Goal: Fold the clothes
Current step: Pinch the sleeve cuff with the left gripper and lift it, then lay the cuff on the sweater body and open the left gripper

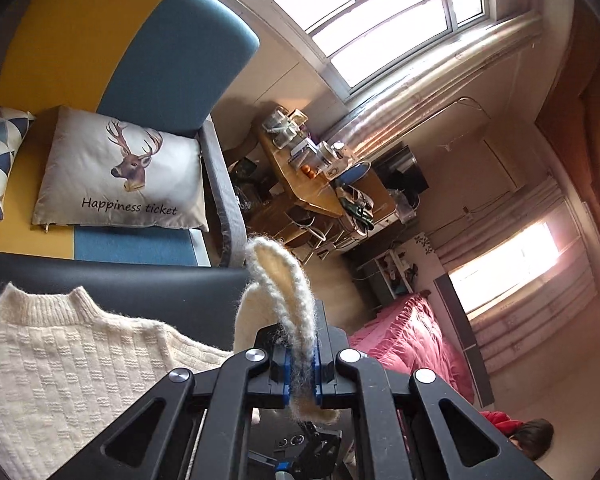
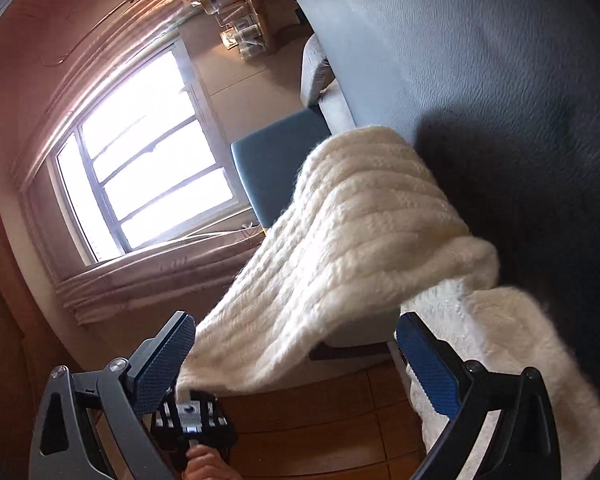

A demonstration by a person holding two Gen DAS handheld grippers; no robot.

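Left gripper: your jaws pinch the sweater edge.
Right gripper: your jaws spread wide, sleeve draped between.
Sweater: on the dark table, sleeve overhanging its edge.

The left wrist view looks along its jaws, low and close over the dark tabletop, toward the sofa and far window. The right wrist view sits rolled, close beside the cream sweater. Both share sweater, tabletop and window.
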